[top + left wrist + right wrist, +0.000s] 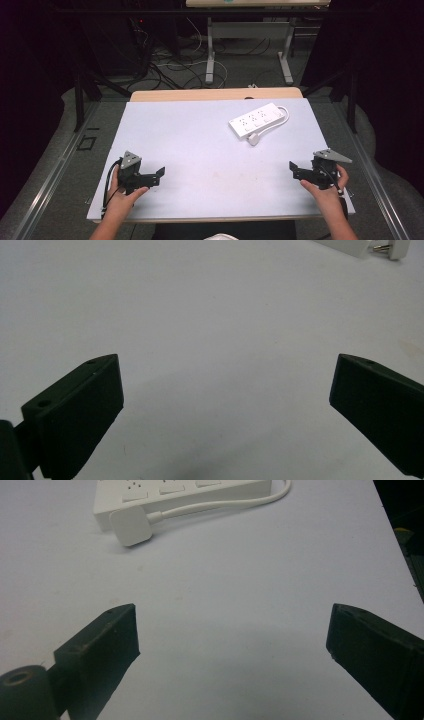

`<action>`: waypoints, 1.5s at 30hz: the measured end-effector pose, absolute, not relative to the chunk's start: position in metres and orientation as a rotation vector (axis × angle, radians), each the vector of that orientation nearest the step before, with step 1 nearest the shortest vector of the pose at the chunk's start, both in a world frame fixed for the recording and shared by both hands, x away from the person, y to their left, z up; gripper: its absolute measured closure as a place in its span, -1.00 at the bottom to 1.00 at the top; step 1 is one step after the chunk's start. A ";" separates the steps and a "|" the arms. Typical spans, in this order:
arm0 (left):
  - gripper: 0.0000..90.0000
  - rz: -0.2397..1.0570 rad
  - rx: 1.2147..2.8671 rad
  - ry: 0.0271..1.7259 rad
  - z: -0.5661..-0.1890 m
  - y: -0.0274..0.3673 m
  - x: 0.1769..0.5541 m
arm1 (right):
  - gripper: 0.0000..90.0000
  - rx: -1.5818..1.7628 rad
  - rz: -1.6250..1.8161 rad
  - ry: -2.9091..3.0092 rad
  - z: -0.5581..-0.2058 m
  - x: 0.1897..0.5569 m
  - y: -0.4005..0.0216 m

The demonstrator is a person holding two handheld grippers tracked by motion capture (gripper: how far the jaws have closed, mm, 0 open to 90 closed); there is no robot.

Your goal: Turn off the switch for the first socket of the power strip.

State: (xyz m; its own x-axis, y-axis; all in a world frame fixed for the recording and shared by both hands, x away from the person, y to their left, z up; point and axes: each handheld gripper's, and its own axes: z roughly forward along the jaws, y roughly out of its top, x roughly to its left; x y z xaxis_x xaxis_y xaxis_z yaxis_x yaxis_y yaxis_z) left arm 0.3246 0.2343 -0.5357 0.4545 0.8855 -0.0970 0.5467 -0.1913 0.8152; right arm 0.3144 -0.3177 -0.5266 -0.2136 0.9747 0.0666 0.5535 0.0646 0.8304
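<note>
Power strip (258, 120) lies far right on desk (200, 150), plug (253, 139) loose beside it, cord looped. Left gripper (159, 176) and right gripper (294, 170) rest near edge, jaws spread, empty, aimed inward, likely poised to reach.

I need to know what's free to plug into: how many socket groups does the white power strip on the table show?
3, in a row along the top of the power strip: one near its left end, one in the middle, one toward the cable end. Its own plug lies beside it, unplugged.
</note>
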 end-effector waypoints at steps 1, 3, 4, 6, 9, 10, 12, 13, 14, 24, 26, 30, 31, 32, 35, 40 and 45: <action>-0.98 0.512 1.867 1.208 -0.536 0.235 0.325 | -0.86 1.519 1.044 1.830 -0.528 0.315 -0.318; -0.97 0.508 1.867 1.212 -0.535 0.235 0.324 | -0.85 1.529 1.039 1.837 -0.531 0.317 -0.318; -0.97 0.511 1.854 1.211 -0.535 0.236 0.324 | -0.85 1.531 1.037 1.843 -0.532 0.317 -0.317; -0.97 0.504 1.844 1.218 -0.534 0.236 0.323 | -0.85 1.525 1.022 1.852 -0.534 0.317 -0.316; -0.97 0.509 1.841 1.220 -0.534 0.237 0.321 | -0.85 1.516 1.023 1.864 -0.535 0.319 -0.313; -0.97 0.511 1.839 1.221 -0.535 0.238 0.321 | -0.85 1.503 1.025 1.872 -0.535 0.319 -0.314; -0.96 0.513 1.832 1.223 -0.535 0.238 0.320 | -0.85 1.495 1.024 1.867 -0.535 0.319 -0.313; -0.96 0.511 1.836 1.226 -0.535 0.239 0.320 | -0.85 1.505 1.036 1.866 -0.534 0.320 -0.312; -0.96 0.511 1.836 1.226 -0.535 0.239 0.320 | -0.85 1.498 1.037 1.871 -0.534 0.321 -0.312; -0.95 0.517 1.830 1.232 -0.536 0.238 0.320 | -0.77 1.494 1.019 1.888 -0.532 0.326 -0.309; -0.94 0.517 1.828 1.234 -0.536 0.238 0.320 | -0.75 1.490 1.016 1.893 -0.531 0.327 -0.309; -0.94 0.520 1.828 1.239 -0.536 0.239 0.320 | -0.71 1.497 1.014 1.912 -0.530 0.332 -0.307; -0.94 0.521 1.825 1.240 -0.536 0.239 0.319 | -0.69 1.500 1.011 1.914 -0.530 0.333 -0.306; -0.94 0.522 1.824 1.241 -0.536 0.239 0.319 | -0.68 1.490 1.008 1.926 -0.530 0.334 -0.306; -0.94 0.524 1.817 1.243 -0.536 0.239 0.319 | -0.68 1.487 0.995 1.947 -0.529 0.337 -0.304; -0.94 0.527 1.821 1.248 -0.536 0.241 0.318 | -0.68 1.477 0.989 1.980 -0.526 0.342 -0.300; -0.93 0.529 1.819 1.248 -0.536 0.240 0.318 | -0.68 1.460 0.985 2.016 -0.521 0.349 -0.295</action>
